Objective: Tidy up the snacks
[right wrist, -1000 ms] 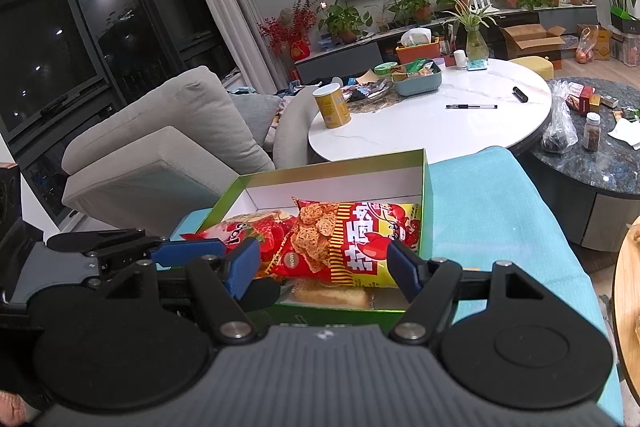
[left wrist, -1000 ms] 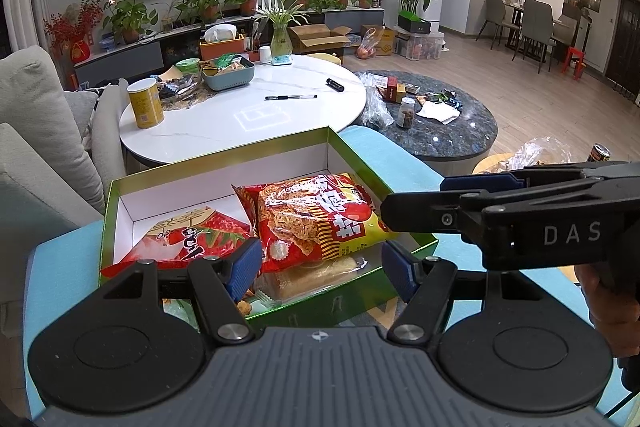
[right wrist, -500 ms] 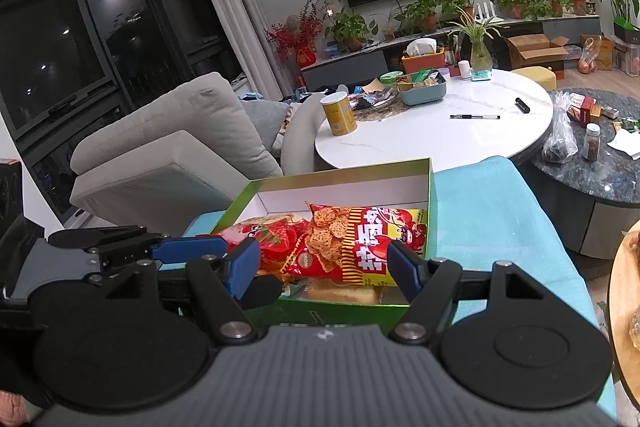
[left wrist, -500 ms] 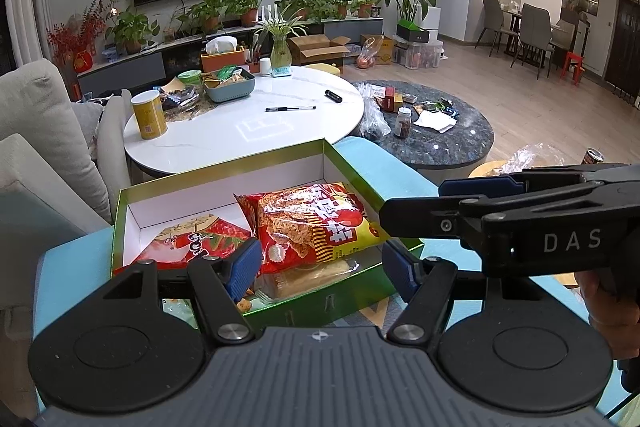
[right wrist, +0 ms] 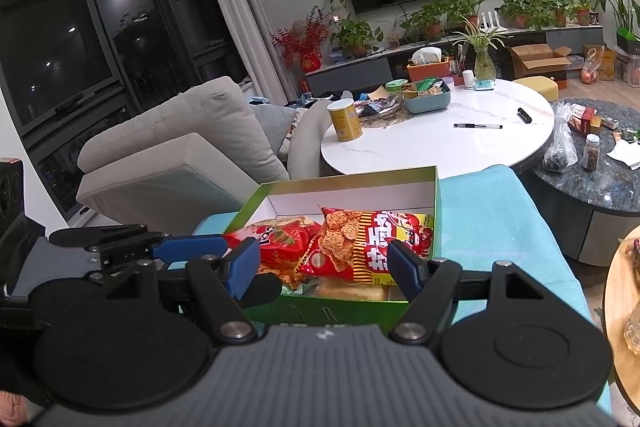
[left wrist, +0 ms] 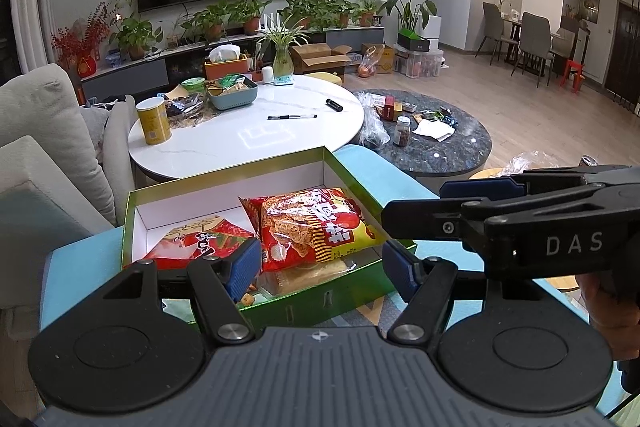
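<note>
A green box with a white inside sits on a light-blue stool. In it lie a red-and-yellow snack bag, a red snack bag to its left and a clear packet under them. My left gripper is open and empty, held above the box's near edge. My right gripper is open and empty too, above the same edge of the box. The right gripper's side shows in the left wrist view. The left one shows in the right wrist view.
A white round table behind the box holds a yellow can, a blue basket and a pen. A dark stone table with small items stands at right. A grey sofa is at left. A wooden tray edge is at far right.
Both grippers have pulled back and risen a little from the box, staying open and empty. The snacks in the box have not moved.
</note>
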`<control>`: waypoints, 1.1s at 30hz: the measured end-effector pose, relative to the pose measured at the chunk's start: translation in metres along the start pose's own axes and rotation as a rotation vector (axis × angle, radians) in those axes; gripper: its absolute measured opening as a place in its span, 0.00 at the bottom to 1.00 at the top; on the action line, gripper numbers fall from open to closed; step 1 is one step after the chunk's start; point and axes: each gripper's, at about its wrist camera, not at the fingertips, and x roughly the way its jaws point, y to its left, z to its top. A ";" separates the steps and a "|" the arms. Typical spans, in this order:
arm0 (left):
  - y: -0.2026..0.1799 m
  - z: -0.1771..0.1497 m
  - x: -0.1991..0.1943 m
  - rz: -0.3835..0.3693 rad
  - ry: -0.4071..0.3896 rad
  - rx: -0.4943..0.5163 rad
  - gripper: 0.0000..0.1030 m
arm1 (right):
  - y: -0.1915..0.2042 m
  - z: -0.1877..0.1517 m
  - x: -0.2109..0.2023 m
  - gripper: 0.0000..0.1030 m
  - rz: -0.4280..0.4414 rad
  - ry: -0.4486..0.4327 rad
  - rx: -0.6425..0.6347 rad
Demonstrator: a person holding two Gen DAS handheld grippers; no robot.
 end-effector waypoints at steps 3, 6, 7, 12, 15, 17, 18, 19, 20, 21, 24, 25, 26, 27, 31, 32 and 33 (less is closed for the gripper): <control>0.000 0.000 -0.001 0.000 -0.003 -0.002 0.62 | 0.001 0.000 -0.002 0.68 0.002 -0.001 -0.004; 0.000 -0.001 -0.004 0.000 -0.007 -0.002 0.62 | 0.004 -0.001 -0.004 0.68 0.003 -0.003 -0.008; 0.000 -0.002 -0.005 0.000 -0.008 -0.003 0.62 | 0.004 -0.001 -0.004 0.68 0.003 -0.003 -0.009; 0.001 -0.004 -0.010 0.002 -0.015 -0.009 0.63 | 0.005 -0.001 -0.005 0.68 0.003 -0.003 -0.012; 0.001 -0.004 -0.013 0.005 -0.018 -0.013 0.63 | 0.007 -0.002 -0.007 0.68 0.004 -0.004 -0.015; 0.001 -0.005 -0.016 0.006 -0.022 -0.015 0.64 | 0.008 -0.002 -0.008 0.68 0.005 -0.005 -0.017; 0.001 -0.006 -0.017 0.007 -0.024 -0.016 0.67 | 0.008 -0.002 -0.009 0.68 0.005 -0.005 -0.018; 0.001 -0.006 -0.019 0.011 -0.028 -0.018 0.68 | 0.009 -0.002 -0.010 0.68 0.006 -0.006 -0.019; 0.001 -0.007 -0.020 0.013 -0.030 -0.019 0.69 | 0.009 -0.003 -0.011 0.68 0.006 -0.006 -0.018; 0.001 -0.008 -0.021 0.013 -0.029 -0.020 0.69 | 0.009 -0.003 -0.011 0.68 0.005 -0.005 -0.019; 0.002 -0.013 -0.024 0.011 -0.023 -0.031 0.69 | 0.011 -0.005 -0.012 0.68 0.000 -0.004 -0.019; 0.002 -0.015 -0.025 0.013 -0.020 -0.035 0.70 | 0.011 -0.007 -0.013 0.68 -0.001 -0.003 -0.017; 0.003 -0.018 -0.025 0.015 -0.015 -0.043 0.70 | 0.011 -0.008 -0.014 0.68 -0.003 0.000 -0.014; 0.004 -0.021 -0.026 0.016 -0.008 -0.053 0.70 | 0.011 -0.010 -0.015 0.68 -0.005 0.003 -0.012; 0.007 -0.039 -0.023 0.002 0.037 -0.102 0.70 | 0.005 -0.024 -0.013 0.68 -0.028 0.048 0.008; 0.005 -0.044 -0.023 -0.002 0.046 -0.105 0.70 | 0.003 -0.027 -0.011 0.68 -0.033 0.063 0.015; 0.004 -0.049 -0.022 -0.007 0.057 -0.107 0.70 | 0.000 -0.032 -0.008 0.68 -0.039 0.082 0.026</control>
